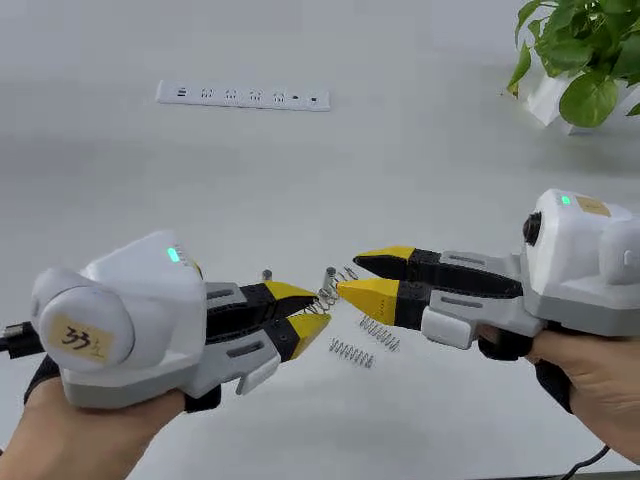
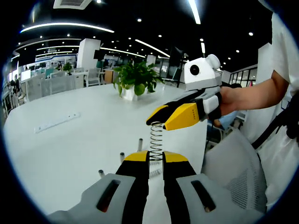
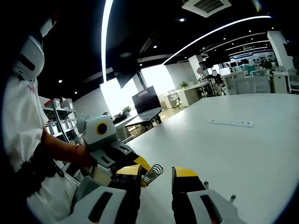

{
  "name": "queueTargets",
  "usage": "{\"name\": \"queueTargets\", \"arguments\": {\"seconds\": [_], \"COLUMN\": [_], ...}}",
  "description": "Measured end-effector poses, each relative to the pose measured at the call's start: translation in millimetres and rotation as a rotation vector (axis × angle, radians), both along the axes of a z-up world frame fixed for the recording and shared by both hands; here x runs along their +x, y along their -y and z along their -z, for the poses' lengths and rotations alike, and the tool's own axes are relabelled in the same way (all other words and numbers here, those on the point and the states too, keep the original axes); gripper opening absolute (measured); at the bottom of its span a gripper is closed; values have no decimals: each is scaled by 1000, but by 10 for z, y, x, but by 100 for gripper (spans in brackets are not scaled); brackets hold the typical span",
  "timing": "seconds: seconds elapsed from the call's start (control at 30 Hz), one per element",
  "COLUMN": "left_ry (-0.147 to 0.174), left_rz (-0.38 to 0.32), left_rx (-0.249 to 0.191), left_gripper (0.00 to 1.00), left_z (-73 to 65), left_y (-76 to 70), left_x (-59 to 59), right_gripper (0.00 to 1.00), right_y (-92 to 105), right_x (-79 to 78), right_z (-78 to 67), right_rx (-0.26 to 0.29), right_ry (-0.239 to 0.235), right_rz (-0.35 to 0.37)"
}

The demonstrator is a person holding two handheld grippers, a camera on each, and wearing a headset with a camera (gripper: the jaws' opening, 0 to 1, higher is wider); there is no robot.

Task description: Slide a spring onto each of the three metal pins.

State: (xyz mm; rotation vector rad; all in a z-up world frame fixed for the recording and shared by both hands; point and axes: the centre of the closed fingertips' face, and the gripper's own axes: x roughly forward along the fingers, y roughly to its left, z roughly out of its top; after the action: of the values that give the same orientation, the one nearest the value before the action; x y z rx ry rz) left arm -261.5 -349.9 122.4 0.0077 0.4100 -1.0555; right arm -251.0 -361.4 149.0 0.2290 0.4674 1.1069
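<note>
My left gripper is shut on one end of a metal spring, held just above the white table. The spring's free end points at my right gripper, which is open, and lies between its yellow fingertips. From the right gripper view the spring sticks out of the left gripper. Three short metal pins stand upright on the table; two of the pins rise behind the jaws. Two loose springs lie just under the tips.
A white power strip lies at the far side of the table. A potted plant stands at the far right corner. The person's hands hold both grippers near the front edge.
</note>
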Motion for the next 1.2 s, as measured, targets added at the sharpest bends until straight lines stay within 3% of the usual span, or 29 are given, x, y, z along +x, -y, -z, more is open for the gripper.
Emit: {"name": "queueTargets", "arguments": {"seconds": [0.6,1.0,1.2], "left_ry": [3,0,8], "left_rz": [16,28,41], "left_rx": [-19,-16,-9], "left_gripper": [7,7,7], "left_z": [-30,-15,-2], "left_y": [78,95,119], "left_x": [-2,-14,-26], "right_gripper": [7,6,6], "right_y": [-35,-117,-165], "right_x": [-39,-76,-105], "right_z": [-75,-118,-132], "right_rx": [30,-12,-65], "right_ry": [-9,24,59], "right_rz": [-14,-52,-97]}}
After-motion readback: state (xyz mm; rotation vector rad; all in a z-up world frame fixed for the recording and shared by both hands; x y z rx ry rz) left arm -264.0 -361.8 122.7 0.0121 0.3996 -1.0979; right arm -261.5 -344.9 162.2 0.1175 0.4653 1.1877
